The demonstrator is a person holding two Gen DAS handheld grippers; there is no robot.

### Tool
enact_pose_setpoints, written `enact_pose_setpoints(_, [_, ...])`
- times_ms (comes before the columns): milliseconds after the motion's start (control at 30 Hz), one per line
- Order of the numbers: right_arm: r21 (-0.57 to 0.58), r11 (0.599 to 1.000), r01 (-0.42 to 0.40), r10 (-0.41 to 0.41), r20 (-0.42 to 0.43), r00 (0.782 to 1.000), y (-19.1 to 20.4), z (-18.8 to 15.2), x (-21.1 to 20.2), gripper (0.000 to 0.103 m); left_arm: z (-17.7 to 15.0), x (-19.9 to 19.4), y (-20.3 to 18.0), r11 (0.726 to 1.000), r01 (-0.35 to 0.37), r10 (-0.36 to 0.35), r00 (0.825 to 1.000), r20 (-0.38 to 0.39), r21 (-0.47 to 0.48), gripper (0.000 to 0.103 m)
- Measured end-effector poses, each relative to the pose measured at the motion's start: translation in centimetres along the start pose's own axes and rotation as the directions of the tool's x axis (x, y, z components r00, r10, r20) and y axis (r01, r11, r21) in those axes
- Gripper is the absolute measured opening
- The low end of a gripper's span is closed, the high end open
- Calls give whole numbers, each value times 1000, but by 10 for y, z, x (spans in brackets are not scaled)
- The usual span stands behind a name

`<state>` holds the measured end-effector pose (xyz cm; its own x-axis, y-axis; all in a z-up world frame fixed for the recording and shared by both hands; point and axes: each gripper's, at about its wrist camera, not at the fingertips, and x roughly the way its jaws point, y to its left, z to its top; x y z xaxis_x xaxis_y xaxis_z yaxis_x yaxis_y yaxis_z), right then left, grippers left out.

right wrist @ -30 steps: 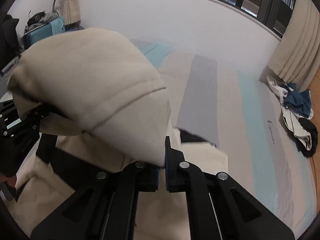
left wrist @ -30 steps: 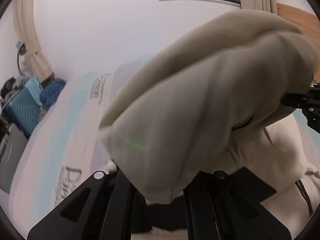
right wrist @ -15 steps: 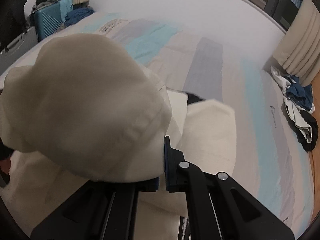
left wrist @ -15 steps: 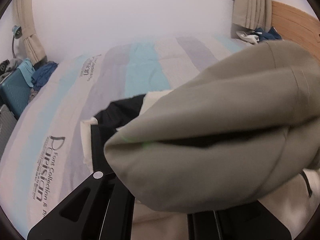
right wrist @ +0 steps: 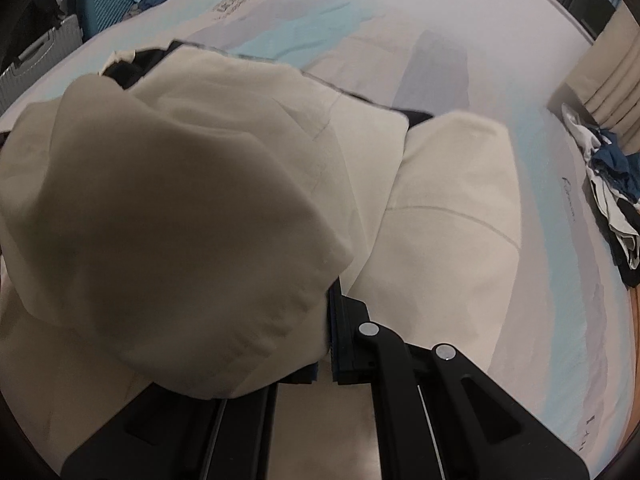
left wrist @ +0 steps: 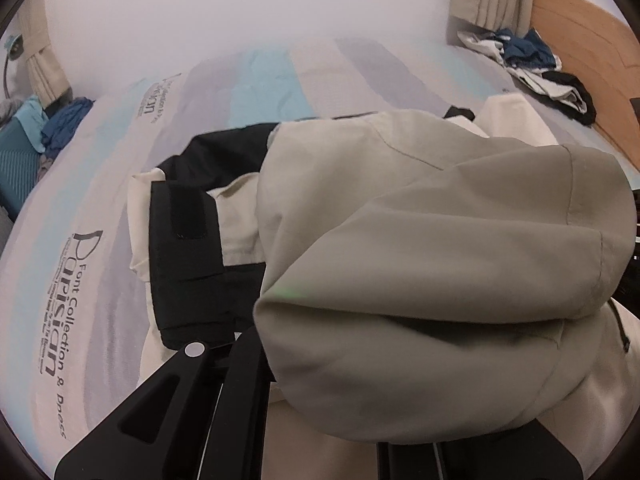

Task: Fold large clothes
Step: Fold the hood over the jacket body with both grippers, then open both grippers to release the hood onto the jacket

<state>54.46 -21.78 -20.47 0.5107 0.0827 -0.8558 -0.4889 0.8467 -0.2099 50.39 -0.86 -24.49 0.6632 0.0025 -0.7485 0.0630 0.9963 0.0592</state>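
A large cream jacket [left wrist: 420,216] with black panels [left wrist: 184,240] lies on the bed. Its folded-over end drapes across my left gripper [left wrist: 320,400], hiding the fingertips; the jaws look closed on the cloth. In the right wrist view the same cream jacket [right wrist: 168,208] bulges over my right gripper [right wrist: 324,344], which is shut on its edge. A cream sleeve [right wrist: 452,200] lies flat to the right.
The striped bedsheet [left wrist: 80,288] with printed lettering spreads to the left and beyond. A pile of blue, white and black clothes [right wrist: 612,184] lies at the bed's right side. A teal suitcase [right wrist: 104,0] stands at the far left. A wooden headboard [left wrist: 580,52] is at right.
Both grippers have come down and forward with the jacket's end, lowering it onto the rest of the jacket. The bed now fills both views instead of the wall and window.
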Motion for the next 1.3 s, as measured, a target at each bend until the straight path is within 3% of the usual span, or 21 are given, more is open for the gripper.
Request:
enact_pose_setpoints(300, [-6,1000,-20,20,-48,999,3,-10,16,5,-11,17,-3,999,11,-9,998,-56,38,12])
enact_pose_setpoints(433, [-1,1000,-22,22,-34,999,2,-11,7,15,-5,8,0,999,8,-6,998,-59,36,20])
enact_pose_setpoints(500, [-5,1000,-12,12,-30,999,1,-16,0,39,-2,-1,5,999,-6,8,999,-52,39,36])
enact_pose_setpoints(533, [-1,1000,-16,16,-28,999,-2,-17,-3,42,-1,-6,7,999,-5,7,999,-45,33,39])
enact_pose_setpoints(567, [4,1000,-17,17,-25,1000,-4,-20,-7,42,-1,-12,10,1000,3,-2,999,-36,30,52])
enact_pose_setpoints(600, [2,1000,-12,12,-23,1000,-5,-22,-11,43,-1,-20,12,999,-8,8,1000,-24,32,74])
enact_pose_setpoints(633, [-1,1000,-5,5,-21,1000,-6,-26,-17,44,-1,-28,15,999,-21,22,1000,-8,27,79])
enact_pose_setpoints(967, [58,998,-29,27,42,999,-25,-37,-85,47,-31,-85,40,998,-38,39,999,-33,43,85])
enact_pose_setpoints(1167, [87,992,-94,81,140,987,-25,2,-105,54,5,-104,53,999,-32,34,999,43,-36,93])
enact_pose_setpoints(1300, [78,986,-149,140,113,984,-15,28,-92,55,31,-71,29,1000,27,-27,1000,-3,2,94])
